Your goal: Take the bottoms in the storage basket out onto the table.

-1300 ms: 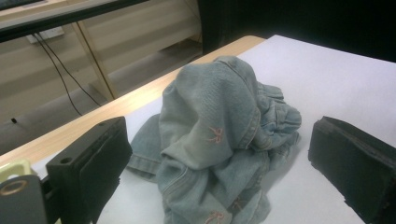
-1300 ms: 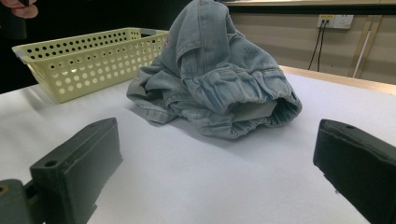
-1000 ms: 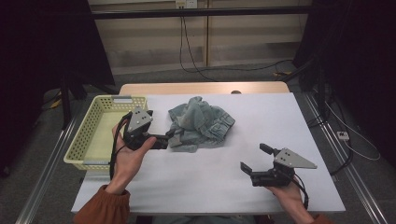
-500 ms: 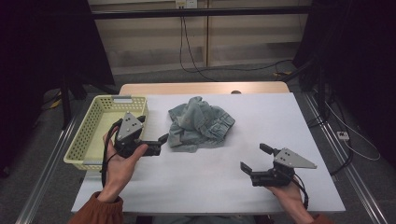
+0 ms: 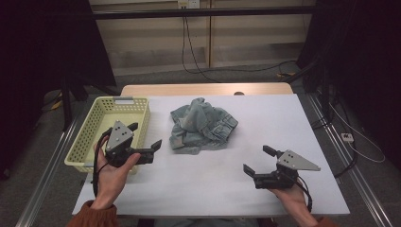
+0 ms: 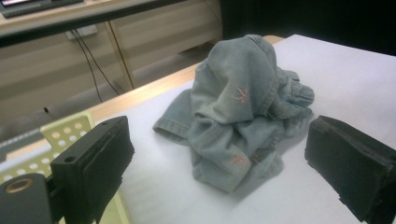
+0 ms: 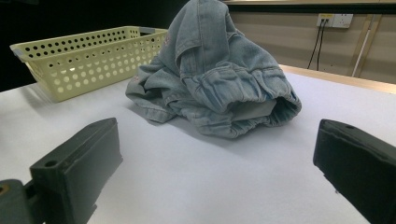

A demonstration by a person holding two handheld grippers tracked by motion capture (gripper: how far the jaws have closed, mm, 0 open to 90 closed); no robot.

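Both grippers, left gripper [image 5: 145, 136] and right gripper [image 5: 258, 159], gape wide (holding nothing) toward the crumpled pale-blue denim garment [image 5: 202, 125], probably shorts, beside the perforated yellow plastic basket [image 5: 94, 137], apparently poised to grasp it.

The crumpled denim garment [image 7: 210, 79] loses its top past the right gripper view's upper edge; the yellow basket [image 6: 65, 135] beside it is mostly cut off.
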